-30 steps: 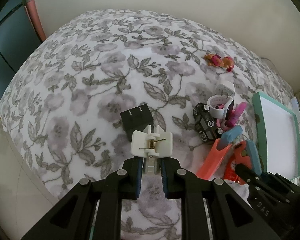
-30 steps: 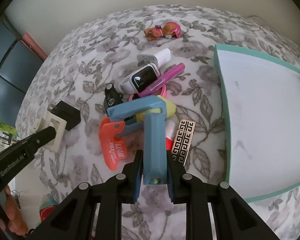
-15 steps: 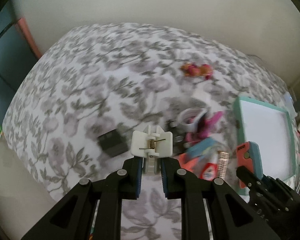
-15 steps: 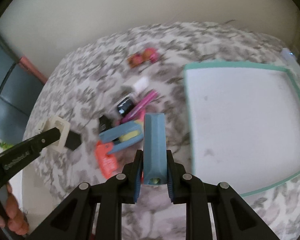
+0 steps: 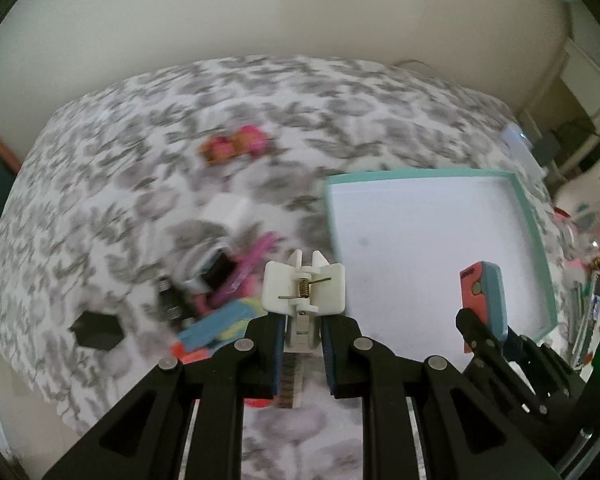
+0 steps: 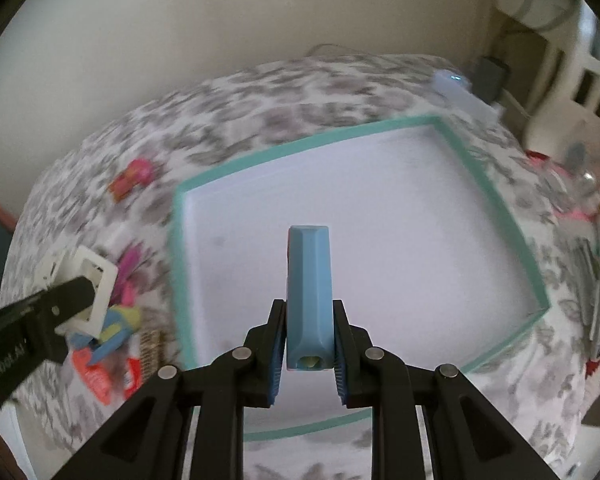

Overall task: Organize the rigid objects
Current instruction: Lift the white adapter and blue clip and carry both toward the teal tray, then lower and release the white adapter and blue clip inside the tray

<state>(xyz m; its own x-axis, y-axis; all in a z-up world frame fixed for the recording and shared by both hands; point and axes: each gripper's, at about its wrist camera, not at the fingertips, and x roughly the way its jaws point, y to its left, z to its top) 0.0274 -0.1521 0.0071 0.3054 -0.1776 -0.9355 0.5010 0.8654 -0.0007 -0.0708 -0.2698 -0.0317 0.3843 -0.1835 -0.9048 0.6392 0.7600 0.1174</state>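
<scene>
My left gripper [image 5: 300, 344] is shut on a white spring clip [image 5: 303, 288] and holds it above the pile, just left of the teal-rimmed white tray [image 5: 536, 240]. My right gripper [image 6: 309, 354] is shut on a blue clip [image 6: 309, 292] and holds it over the tray's [image 6: 492, 188] white floor. The right gripper and blue clip also show in the left wrist view [image 5: 484, 300], over the tray. The left gripper with the white clip shows at the left of the right wrist view [image 6: 80, 292].
A pile of small items lies left of the tray: another blue clip [image 5: 216, 326], an orange clip [image 6: 94, 380], a pink pen [image 5: 252, 264], a black adapter [image 5: 96, 330], a pink toy [image 5: 234, 144]. Floral cloth [image 5: 140, 128] covers the table. Clutter lies at the right edge [image 6: 596, 248].
Both grippers rose and swung right with their clips. The right one went from the pile to above the tray; the left one left the black adapter and now hangs beside the tray.
</scene>
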